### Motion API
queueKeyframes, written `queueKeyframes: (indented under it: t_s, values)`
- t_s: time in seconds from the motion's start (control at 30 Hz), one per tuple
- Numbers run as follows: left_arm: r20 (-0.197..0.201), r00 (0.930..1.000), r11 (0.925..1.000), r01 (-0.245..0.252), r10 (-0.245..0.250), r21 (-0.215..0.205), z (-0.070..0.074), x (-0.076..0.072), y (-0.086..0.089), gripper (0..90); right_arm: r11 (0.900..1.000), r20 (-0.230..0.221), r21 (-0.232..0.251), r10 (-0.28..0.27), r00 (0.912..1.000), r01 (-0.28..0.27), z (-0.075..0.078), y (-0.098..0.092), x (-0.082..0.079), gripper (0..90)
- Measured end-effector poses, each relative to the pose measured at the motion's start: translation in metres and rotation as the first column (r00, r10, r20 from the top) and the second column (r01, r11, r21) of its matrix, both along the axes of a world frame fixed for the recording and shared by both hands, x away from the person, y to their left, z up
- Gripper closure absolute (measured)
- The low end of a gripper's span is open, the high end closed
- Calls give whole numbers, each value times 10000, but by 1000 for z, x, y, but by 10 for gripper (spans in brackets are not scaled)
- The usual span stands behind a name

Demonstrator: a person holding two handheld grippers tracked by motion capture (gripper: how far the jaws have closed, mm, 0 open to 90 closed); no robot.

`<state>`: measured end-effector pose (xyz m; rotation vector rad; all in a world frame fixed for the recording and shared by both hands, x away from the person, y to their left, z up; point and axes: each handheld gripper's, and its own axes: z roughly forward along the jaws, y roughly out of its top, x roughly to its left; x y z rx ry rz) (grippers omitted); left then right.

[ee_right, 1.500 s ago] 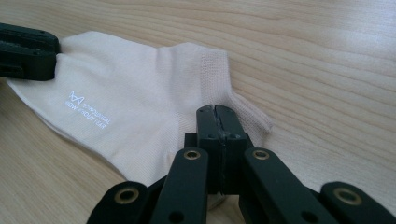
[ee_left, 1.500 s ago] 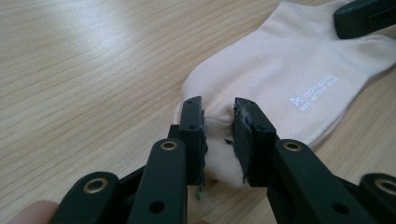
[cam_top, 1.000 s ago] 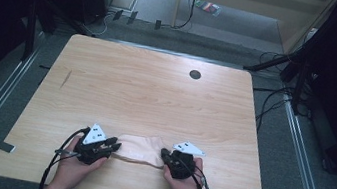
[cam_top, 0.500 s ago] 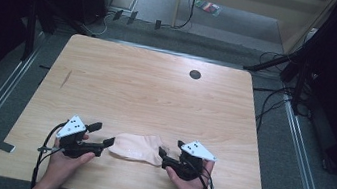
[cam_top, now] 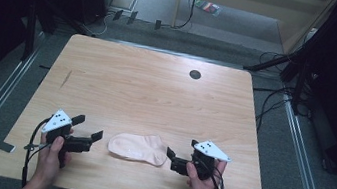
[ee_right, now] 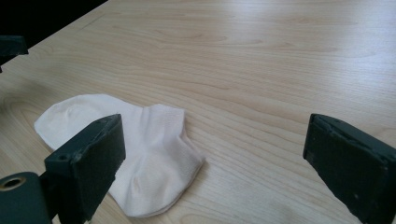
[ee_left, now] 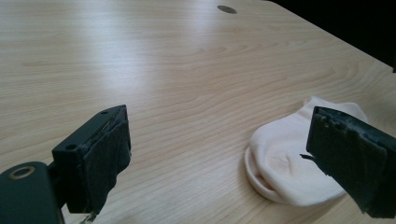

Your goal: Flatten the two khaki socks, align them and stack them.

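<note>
A pale cream ankle sock (cam_top: 138, 147) lies flat on the wooden table (cam_top: 156, 97) near its front edge, seen also as the sock (ee_left: 289, 163) and the sock (ee_right: 140, 149). My left gripper (cam_top: 88, 128) is a short way to its left, jaws pointing at it, apart from the cloth. My right gripper (cam_top: 182, 148) sits just off the sock's right end, not touching it. Both have just been opening their jaws. The left gripper (ee_left: 222, 158) and the right gripper (ee_right: 219, 163) stand wide with only bare table between the pads.
A small dark round hole (cam_top: 195, 74) marks the table's far side. Cables (cam_top: 271, 105) trail on the floor to the right, and dark equipment stands around the table. A metal rail (cam_top: 299, 154) runs along the floor on each side.
Both grippers let go of the sock's ends, opened wide and drew outward and slightly up. The sock now rests loose and flat between them.
</note>
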<state>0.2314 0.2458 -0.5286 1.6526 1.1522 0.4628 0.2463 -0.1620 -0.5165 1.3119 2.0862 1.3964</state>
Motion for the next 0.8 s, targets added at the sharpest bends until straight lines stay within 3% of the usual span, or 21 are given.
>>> queueKeyframes:
  t_s: [0.23, 0.47, 0.8]
  values:
    - [-116, 9989, 9990, -448, 449, 79, 0, 0, 17, 67, 9995, 95, -49, -314, 9995, 314, 2, -13, 0, 57]
    - [-235, 9970, 9953, -722, 738, 649, -6, -5, 33, 67, 9985, 102, -97, -530, 9985, 531, 0, -29, -1, 58]
    - [-302, 9932, 9911, -1101, 1126, 753, -9, -11, 52, 67, 9952, 43, -107, -967, 9953, 968, -6, -53, -7, 60]
